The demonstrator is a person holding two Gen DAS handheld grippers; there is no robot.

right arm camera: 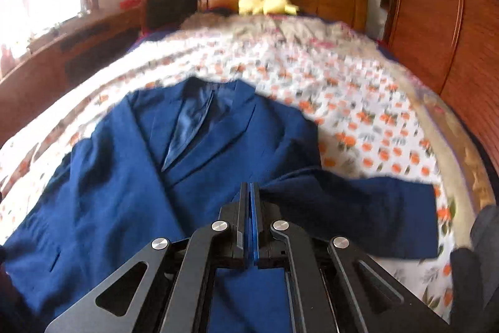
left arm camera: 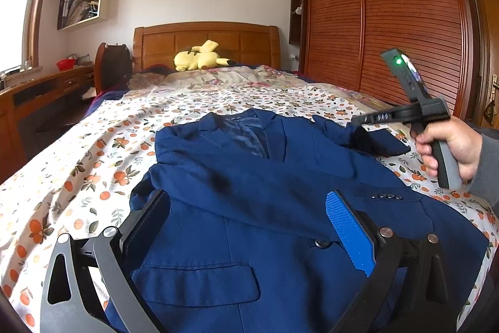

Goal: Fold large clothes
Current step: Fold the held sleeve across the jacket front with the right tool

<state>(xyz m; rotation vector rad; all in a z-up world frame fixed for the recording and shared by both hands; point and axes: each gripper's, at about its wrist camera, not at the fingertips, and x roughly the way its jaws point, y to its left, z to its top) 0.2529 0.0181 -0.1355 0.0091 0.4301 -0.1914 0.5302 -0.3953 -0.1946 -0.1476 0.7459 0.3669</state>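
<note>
A navy blue suit jacket point(left arm camera: 249, 177) lies face up on the bed, collar toward the headboard. My left gripper point(left arm camera: 249, 205) hovers open over its lower front, with one finger on either side of the button area. A hand holds my right gripper point(left arm camera: 357, 121) at the jacket's right side. In the right wrist view this gripper point(right arm camera: 249, 185) is shut, its jaws pressed together on the sleeve point(right arm camera: 358, 208), which is lifted at the pinch and trails off to the right. The jacket's other sleeve point(left arm camera: 312, 186) is folded across the chest.
A floral bedsheet point(left arm camera: 93, 152) covers the bed. A yellow plush toy point(left arm camera: 199, 56) lies by the wooden headboard point(left arm camera: 205, 42). A slatted wardrobe point(left arm camera: 389, 21) stands on the right, and a desk point(left arm camera: 46, 89) under the window on the left.
</note>
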